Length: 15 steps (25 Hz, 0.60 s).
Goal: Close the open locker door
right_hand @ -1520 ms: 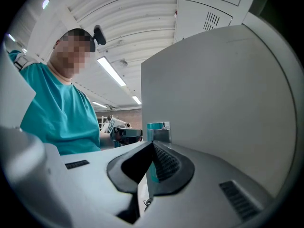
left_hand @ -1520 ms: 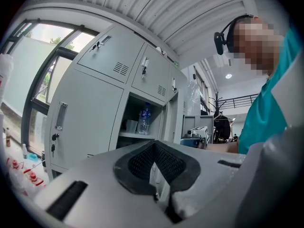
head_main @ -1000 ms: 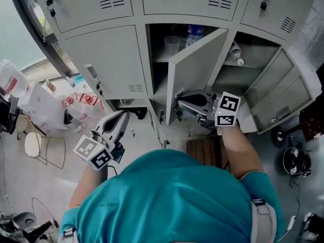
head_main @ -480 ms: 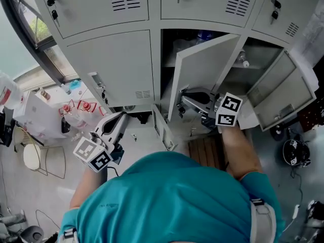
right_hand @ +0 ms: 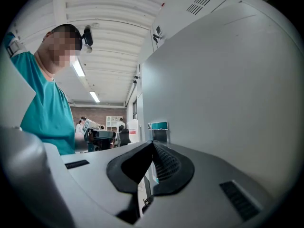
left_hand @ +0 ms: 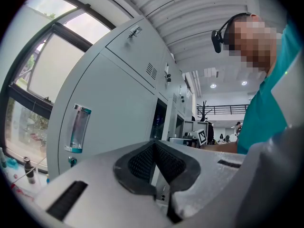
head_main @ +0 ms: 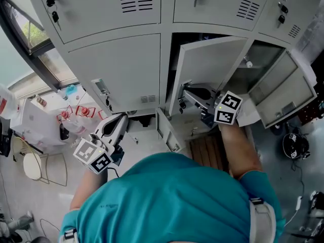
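Locker door [head_main: 210,70] swung further shut than a second ago, lies just right of closed, empty right gripper [head_main: 188,96] jaws. Left gripper [head_main: 120,121] jaws closed, idle.

Locker door [head_main: 212,65] hides most of its compartment [head_main: 202,36]; contents unreadable.

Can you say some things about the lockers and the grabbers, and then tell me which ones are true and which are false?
The middle locker door is shut tight. False: it stands partly open.
The right gripper is close by that door's outer side. True.
The left gripper holds a key. False: its jaws are shut on nothing.
The locker door further right is open too. True.
The person's shirt is red. False: it is teal.
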Tool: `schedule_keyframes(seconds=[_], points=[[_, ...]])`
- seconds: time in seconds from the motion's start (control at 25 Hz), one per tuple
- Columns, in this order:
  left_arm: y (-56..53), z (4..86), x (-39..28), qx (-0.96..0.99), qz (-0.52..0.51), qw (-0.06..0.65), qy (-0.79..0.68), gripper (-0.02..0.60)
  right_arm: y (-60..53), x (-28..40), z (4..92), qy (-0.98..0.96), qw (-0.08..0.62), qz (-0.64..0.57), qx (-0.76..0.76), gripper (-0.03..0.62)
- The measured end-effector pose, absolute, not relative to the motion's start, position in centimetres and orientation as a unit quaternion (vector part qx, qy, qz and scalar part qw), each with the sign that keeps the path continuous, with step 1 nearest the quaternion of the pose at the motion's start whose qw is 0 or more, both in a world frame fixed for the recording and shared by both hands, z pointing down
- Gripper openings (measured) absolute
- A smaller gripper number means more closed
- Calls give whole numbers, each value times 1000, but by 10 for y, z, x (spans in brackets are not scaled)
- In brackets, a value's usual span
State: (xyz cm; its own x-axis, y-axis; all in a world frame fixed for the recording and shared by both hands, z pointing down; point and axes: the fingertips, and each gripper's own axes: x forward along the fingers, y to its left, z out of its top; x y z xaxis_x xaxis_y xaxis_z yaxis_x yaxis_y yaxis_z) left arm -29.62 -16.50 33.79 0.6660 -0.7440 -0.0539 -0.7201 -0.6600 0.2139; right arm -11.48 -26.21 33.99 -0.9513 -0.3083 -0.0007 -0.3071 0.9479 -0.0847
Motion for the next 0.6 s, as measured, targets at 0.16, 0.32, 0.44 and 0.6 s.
schedule_keyframes(seconds=[0.16, 0.32, 0.44, 0.6], points=[[-171, 342, -308, 909, -71, 93, -400, 5, -275, -121, 340, 983, 7, -39, -182, 2], [-175, 344, -315, 910, -71, 96, -397, 3, -288, -125, 341, 977, 8, -39, -208, 2], [-178, 344, -320, 911, -73, 97, -395, 5, -296, -128, 341, 973, 11, -40, -225, 2], [-180, 345, -327, 910, -75, 99, -396, 5, -306, -131, 341, 969, 12, -40, -245, 2]])
